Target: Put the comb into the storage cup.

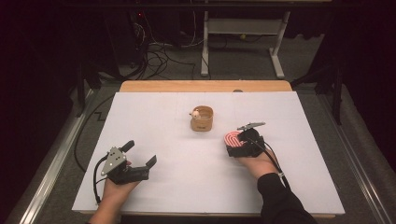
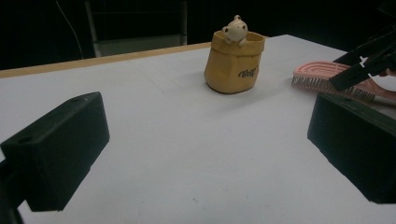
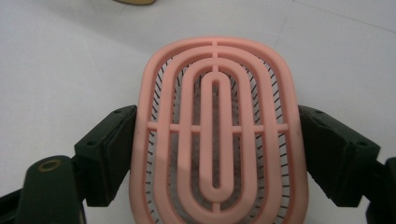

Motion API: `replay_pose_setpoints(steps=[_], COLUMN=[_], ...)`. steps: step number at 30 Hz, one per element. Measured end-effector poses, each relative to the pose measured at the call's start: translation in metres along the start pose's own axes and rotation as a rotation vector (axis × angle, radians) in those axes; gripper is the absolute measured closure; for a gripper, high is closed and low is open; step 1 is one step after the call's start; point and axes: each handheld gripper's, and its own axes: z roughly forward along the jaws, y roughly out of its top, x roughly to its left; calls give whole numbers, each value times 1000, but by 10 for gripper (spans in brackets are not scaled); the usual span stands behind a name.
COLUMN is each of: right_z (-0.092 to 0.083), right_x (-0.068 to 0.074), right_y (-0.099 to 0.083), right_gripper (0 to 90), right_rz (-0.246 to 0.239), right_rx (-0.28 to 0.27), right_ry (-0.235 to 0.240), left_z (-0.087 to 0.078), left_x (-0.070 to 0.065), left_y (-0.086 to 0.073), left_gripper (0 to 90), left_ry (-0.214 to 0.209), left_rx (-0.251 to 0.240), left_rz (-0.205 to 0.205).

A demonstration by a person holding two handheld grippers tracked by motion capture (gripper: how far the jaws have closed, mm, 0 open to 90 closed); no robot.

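A pink vented hairbrush (image 3: 217, 135) lies bristles down on the white table (image 1: 187, 154), right of the middle. My right gripper (image 3: 217, 144) reaches over it from the near side, and its black jaws press on the two long sides of the brush head (image 1: 232, 138). My left gripper (image 1: 140, 153) rests at the front left, open, with bare table between its jaws (image 2: 205, 154). A tan pouch-shaped cup (image 1: 201, 119) stands at the table's middle back, with a small bear figure (image 2: 235, 29) peeking over its rim.
A wooden table edge (image 1: 205, 86) runs behind the white sheet. Beyond it are cables (image 1: 159, 56) on the floor and the white legs of another desk (image 1: 204, 46). Bare white surface lies between the two grippers.
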Motion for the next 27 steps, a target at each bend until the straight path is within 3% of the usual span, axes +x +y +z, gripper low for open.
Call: replay_pose_setpoints(steps=[18,27], right_z=[6,3], right_x=[2,1], right_y=[-2,-1], right_gripper=[184,192], right_rz=[-13,-19], right_rx=[30,20], right_ry=[-26,-19], left_z=[0,0], left_x=[1,1], left_y=[0,0], left_gripper=[0,0], left_ry=[2,4], left_rx=[0,4], left_rz=[1,3])
